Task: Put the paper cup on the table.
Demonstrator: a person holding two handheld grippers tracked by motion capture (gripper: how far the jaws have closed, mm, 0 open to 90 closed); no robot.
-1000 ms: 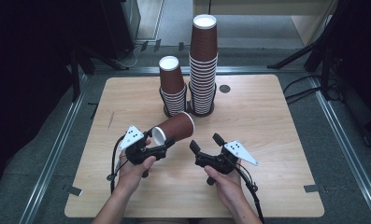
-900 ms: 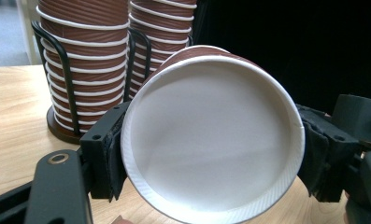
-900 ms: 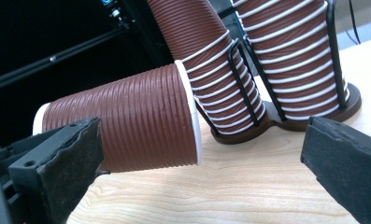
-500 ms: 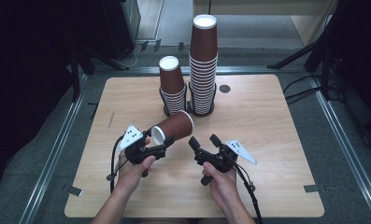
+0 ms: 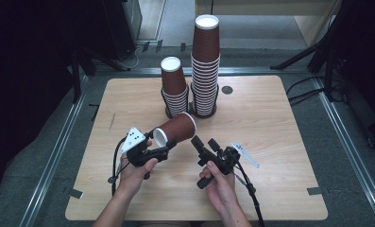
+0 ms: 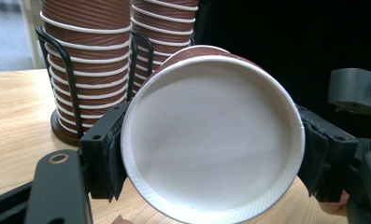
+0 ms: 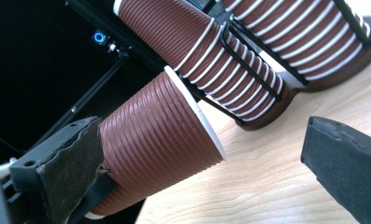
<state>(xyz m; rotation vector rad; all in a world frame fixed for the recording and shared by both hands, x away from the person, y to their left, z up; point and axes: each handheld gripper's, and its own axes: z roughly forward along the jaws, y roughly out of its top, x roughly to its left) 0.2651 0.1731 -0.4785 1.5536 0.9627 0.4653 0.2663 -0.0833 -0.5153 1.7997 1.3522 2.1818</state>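
A brown ribbed paper cup (image 5: 178, 128) lies sideways above the wooden table (image 5: 279, 156), with my left gripper (image 5: 164, 142) shut on its narrow bottom end. In the left gripper view the cup's white bottom (image 6: 211, 144) sits between the two pads, facing the camera. The cup's white-rimmed mouth points toward the two cup stacks. My right gripper (image 5: 205, 141) stands open just right of the cup, nothing between its jaws. The right gripper view shows the cup's ribbed side (image 7: 160, 140) by the left jaw, with a wide gap to the other jaw.
Two stacks of upside-down brown cups stand in black wire holders at the table's back middle, a short stack (image 5: 174, 90) and a tall stack (image 5: 206, 61). A small dark round hole (image 5: 227, 89) sits to their right. Metal rails run along both table sides.
The right gripper has turned slightly toward the cup. The left gripper and the cup have stayed put.
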